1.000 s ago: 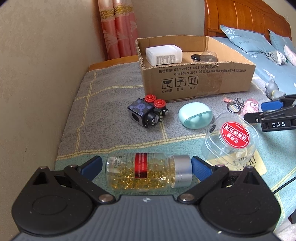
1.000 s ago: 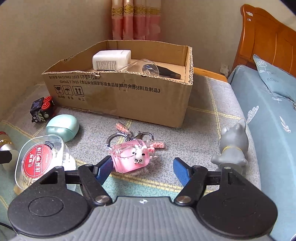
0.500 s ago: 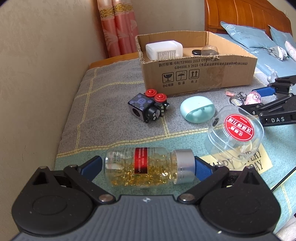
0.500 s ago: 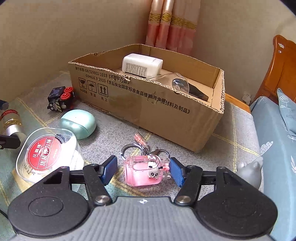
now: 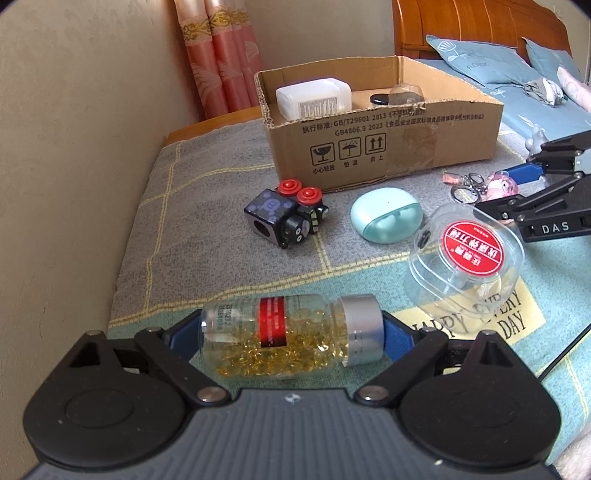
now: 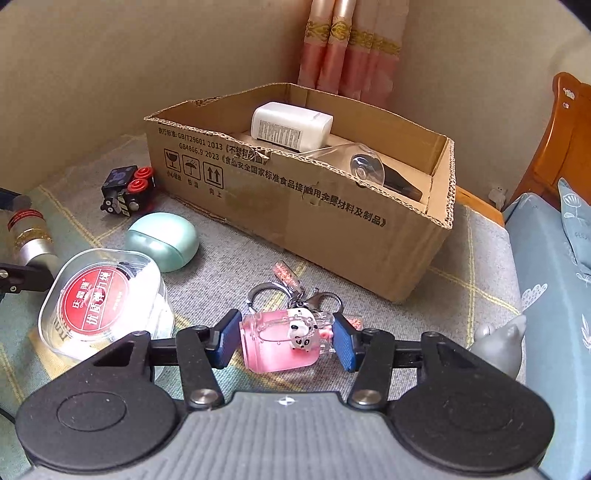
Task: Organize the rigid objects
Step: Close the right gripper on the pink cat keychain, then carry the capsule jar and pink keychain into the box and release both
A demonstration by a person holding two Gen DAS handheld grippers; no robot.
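Looking along my left tongs, I see their blue pads pressed to the two ends of a capsule bottle, which lies sideways between them, silver cap toward 3 o'clock. Under it is a grey and teal blanket with yellow grid lines, spread on a bed. At 12 o'clock sits an open cardboard box with a white container inside. Between box and bottle lie a black toy with red knobs and a mint oval case. At 2 o'clock a clear tub with a red label rests on its side, and my right tongs reach in from 3 o'clock. A beige wall runs along 9 o'clock, a pink curtain hangs at 11, and a wooden headboard with blue pillows stands at 1.

From the right wrist, my right tongs bracket a pink keychain charm; the pads sit against or just beside its sides, and I cannot tell whether they grip it. Its rings lie on the blanket at 12 o'clock, with the box behind them. The tub lies at 9 o'clock, the mint case at 10, the toy beyond it. A grey figurine stands at 3 o'clock beside the blue bedsheet. The curtain fills the corner at 12.
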